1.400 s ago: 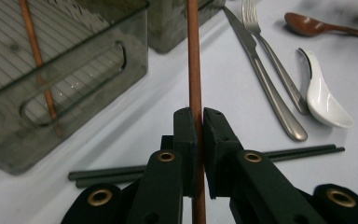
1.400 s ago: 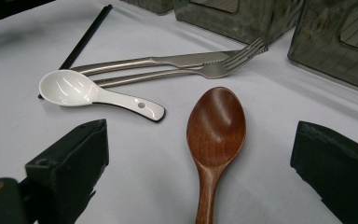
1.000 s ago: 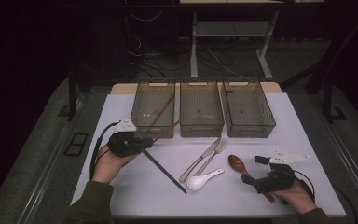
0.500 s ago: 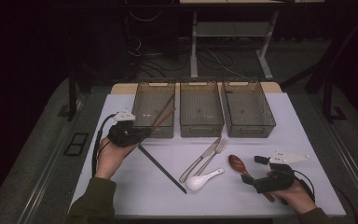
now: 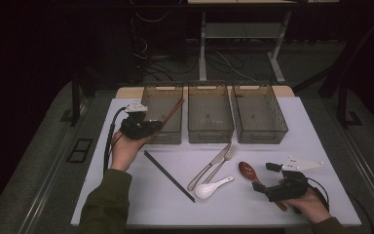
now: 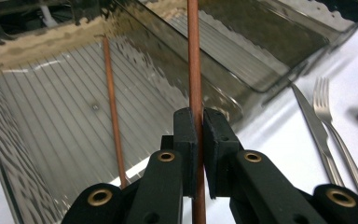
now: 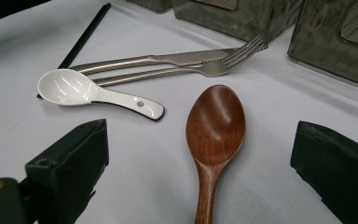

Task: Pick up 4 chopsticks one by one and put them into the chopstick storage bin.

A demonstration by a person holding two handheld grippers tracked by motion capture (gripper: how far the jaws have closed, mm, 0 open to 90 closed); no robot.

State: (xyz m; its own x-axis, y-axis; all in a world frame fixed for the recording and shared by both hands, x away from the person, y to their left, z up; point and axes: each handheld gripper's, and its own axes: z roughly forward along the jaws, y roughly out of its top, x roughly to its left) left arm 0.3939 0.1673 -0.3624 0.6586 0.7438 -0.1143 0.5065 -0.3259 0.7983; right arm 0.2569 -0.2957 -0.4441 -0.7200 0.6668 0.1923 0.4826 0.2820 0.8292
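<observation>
Hands come in from the near edge of the table (image 5: 321, 126) in the high view. The left hand (image 5: 122, 148) reaches forward to the near end of the left bin (image 5: 152, 105), where the left gripper (image 5: 148, 126) pinches a brown chopstick (image 5: 173, 111) that slants up over that bin. The right hand (image 5: 309, 204) rests near the table's near right corner, and the right gripper (image 5: 262, 176) has its jaws spread on either side of the wooden spoon (image 5: 248, 171) handle. The middle bin (image 5: 209, 92) and right bin (image 5: 277, 117) stand beside the first along the far edge.

Left gripper view: the jaws are clamped on the chopstick (image 6: 195, 70), which rises above the bin (image 6: 42, 121); a second chopstick (image 6: 113, 107) lies on the bin's floor.

Right gripper view: the jaws stand wide apart, not touching the wooden spoon (image 7: 215, 126) lying between them. Beyond it lie a white spoon (image 7: 81, 91), a knife (image 7: 168, 59), a fork (image 7: 200, 69) and a black chopstick (image 7: 86, 35).
</observation>
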